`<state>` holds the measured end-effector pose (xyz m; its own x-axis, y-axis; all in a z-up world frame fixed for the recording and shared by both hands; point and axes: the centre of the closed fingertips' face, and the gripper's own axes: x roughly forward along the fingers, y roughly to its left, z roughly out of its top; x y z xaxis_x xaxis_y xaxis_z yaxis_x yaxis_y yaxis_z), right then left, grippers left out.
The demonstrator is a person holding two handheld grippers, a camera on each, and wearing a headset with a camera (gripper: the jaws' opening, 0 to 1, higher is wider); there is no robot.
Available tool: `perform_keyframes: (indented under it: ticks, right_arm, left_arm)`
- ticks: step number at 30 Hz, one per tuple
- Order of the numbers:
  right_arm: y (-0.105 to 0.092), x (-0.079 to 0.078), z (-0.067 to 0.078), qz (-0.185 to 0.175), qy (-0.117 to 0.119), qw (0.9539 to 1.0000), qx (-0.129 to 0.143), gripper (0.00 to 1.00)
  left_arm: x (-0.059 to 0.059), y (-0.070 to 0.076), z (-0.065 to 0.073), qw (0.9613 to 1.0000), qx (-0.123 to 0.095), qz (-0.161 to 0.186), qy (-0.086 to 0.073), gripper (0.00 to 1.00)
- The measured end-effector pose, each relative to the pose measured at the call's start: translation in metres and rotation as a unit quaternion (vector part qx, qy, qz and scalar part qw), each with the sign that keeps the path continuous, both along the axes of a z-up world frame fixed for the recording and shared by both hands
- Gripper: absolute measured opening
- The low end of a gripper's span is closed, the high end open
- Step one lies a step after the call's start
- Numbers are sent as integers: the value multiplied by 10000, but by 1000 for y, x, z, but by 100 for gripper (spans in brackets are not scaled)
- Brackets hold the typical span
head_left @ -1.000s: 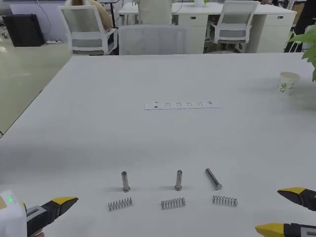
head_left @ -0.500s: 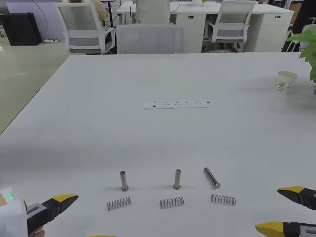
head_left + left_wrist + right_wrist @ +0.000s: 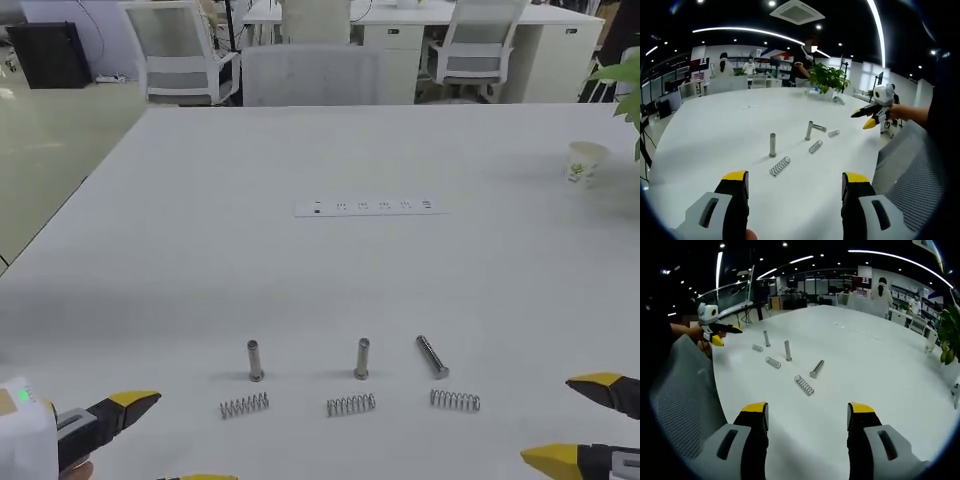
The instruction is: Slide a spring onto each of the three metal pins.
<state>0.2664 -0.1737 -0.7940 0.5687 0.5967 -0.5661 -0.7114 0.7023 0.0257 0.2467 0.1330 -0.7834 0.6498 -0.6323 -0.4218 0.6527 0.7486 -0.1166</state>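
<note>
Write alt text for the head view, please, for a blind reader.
Three metal pins on a white table: two upright, one lying, each with a loose spring in front. Open left gripper and right gripper at the bottom corners.

Three metal pins were in the lower middle of the head view: left pin (image 3: pixel 255 360), middle pin (image 3: pixel 362 358), right pin (image 3: pixel 432 357). Three springs were just below: left spring (image 3: pixel 244 405), middle spring (image 3: pixel 351 404), right spring (image 3: pixel 455 401). One power strip (image 3: pixel 368 208) was at centre and one paper cup (image 3: pixel 584 162) at upper right. Two grippers were at the bottom corners: left gripper (image 3: pixel 170 440), right gripper (image 3: pixel 570 420).
</note>
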Motion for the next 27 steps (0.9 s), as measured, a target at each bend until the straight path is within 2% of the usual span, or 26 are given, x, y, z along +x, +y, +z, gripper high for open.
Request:
perform_keyframes:
  ticks: [18,27]
  right_arm:
    - [1,0,0,27,31,10000,-32,63]
    - [4,6,3,41,16,10000,-66,63]
  left_arm:
    - [-3,4,0,10000,-26,92,-23,72]
    - [-2,5,0,9999,-69,120,-60,72]
